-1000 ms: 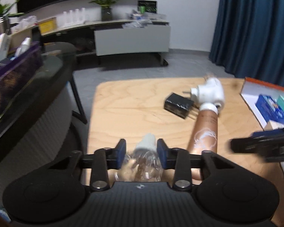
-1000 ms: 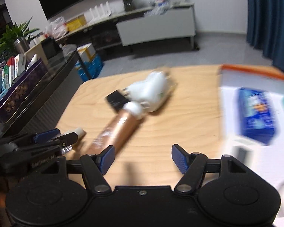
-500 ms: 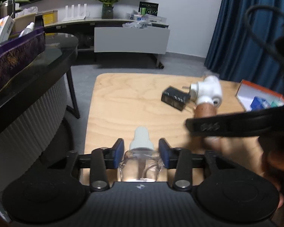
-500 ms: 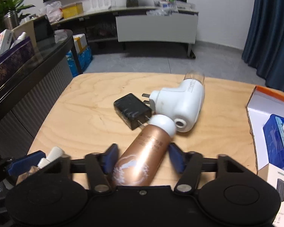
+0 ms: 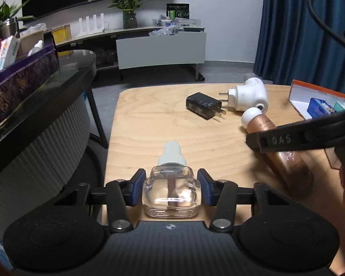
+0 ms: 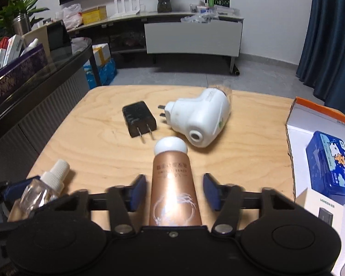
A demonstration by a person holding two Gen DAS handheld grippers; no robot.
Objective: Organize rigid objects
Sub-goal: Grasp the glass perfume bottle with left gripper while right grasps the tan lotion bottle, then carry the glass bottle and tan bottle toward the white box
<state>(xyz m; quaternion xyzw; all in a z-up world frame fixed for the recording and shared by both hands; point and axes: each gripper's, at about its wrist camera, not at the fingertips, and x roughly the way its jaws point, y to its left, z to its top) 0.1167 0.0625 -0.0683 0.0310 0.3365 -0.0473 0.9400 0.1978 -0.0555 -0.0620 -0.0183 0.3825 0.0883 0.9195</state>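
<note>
A clear glass bottle (image 5: 170,191) with a white cap lies on the wooden table (image 5: 149,126), cap pointing away. My left gripper (image 5: 171,174) straddles its body; the jaws are opening, with the pads close beside the glass. A copper-coloured tube (image 6: 172,197) with a round white cap lies between the pads of my right gripper (image 6: 174,181), which has closed in on its sides. In the left wrist view, one right finger (image 5: 287,139) crosses over the tube (image 5: 285,161). The bottle (image 6: 39,195) also shows at the left of the right wrist view.
A black charger (image 6: 139,117) and a white plug-in device (image 6: 200,119) lie just beyond the tube's cap. An orange-edged white box (image 6: 296,138) holding a blue pack (image 6: 331,168) sits at the right. A dark glass-topped counter (image 5: 57,87) stands beyond the table's left edge.
The left jaws widened and the bottle now sits deeper between them, down on the table. The right gripper swung over the tube and its jaws narrowed around it.
</note>
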